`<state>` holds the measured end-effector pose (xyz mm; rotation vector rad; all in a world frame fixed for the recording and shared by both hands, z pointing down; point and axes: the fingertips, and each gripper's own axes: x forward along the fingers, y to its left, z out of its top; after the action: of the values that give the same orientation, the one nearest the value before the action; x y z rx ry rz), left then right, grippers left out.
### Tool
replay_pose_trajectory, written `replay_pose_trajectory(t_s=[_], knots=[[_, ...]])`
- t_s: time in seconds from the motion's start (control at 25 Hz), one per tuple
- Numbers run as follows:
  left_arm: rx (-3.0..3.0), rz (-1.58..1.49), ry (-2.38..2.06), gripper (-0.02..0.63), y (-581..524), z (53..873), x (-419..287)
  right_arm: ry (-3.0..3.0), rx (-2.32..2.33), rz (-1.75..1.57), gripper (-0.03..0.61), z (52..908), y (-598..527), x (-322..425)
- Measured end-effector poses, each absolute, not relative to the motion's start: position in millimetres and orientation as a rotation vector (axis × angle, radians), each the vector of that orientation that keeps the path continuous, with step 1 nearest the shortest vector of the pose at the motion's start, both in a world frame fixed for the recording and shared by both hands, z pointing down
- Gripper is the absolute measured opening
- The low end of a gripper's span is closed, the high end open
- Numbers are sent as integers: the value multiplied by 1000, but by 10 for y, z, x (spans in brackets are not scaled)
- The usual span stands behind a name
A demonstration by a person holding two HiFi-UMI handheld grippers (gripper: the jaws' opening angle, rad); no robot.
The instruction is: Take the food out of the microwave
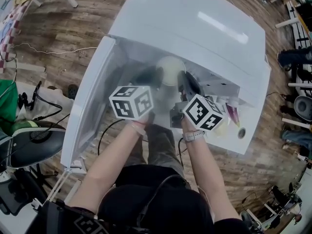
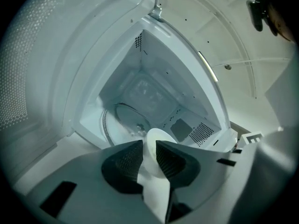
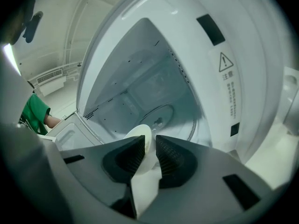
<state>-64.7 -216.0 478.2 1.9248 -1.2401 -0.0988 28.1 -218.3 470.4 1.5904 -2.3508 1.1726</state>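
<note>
A white microwave (image 1: 195,28) stands with its door (image 1: 90,106) swung open to the left. At its mouth a round white dish (image 1: 170,69) hangs between both grippers. My left gripper (image 1: 148,77) grips the dish's left rim; in the left gripper view the rim (image 2: 156,143) fills the gap between the pads of that gripper (image 2: 149,154). My right gripper (image 1: 184,84) holds the right rim (image 3: 140,136), with its pads closed on it (image 3: 150,155). What lies on the dish is hidden. The glass turntable (image 2: 133,118) behind it is bare.
The door stands close on the left of my left hand. The microwave's front frame with a warning label (image 3: 226,73) is on the right. A black chair (image 1: 29,145) and cables lie on the wooden floor to the left. A green sleeve (image 3: 35,108) shows beyond the door.
</note>
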Motion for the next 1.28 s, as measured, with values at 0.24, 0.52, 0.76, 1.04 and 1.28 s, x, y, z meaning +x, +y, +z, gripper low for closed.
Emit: replay_pose_trajectory(t_s=[0.24,0.52,0.76,1.04,1.28], knots=[[1922,-102,-1232,94,-2034,4756,-610,-2357,1605,1170,86,4651,-2069,321],[1926,-107,-1191,92,-1848,4715,-545,-2352,1638,1178,84,4592,-1869,393],[1911,-96,-1178,90,-1686,4745,-486,-2336,1662,1183,80,4607,-1723,460],[1902,-61,-1161,87,-1520,4828,-442,-2309,1681,1230,80,4704,-1529,511],[1892,-20,-1138,87,-1352,4955,-380,-2280,1673,1255,80,4825,-1365,567]])
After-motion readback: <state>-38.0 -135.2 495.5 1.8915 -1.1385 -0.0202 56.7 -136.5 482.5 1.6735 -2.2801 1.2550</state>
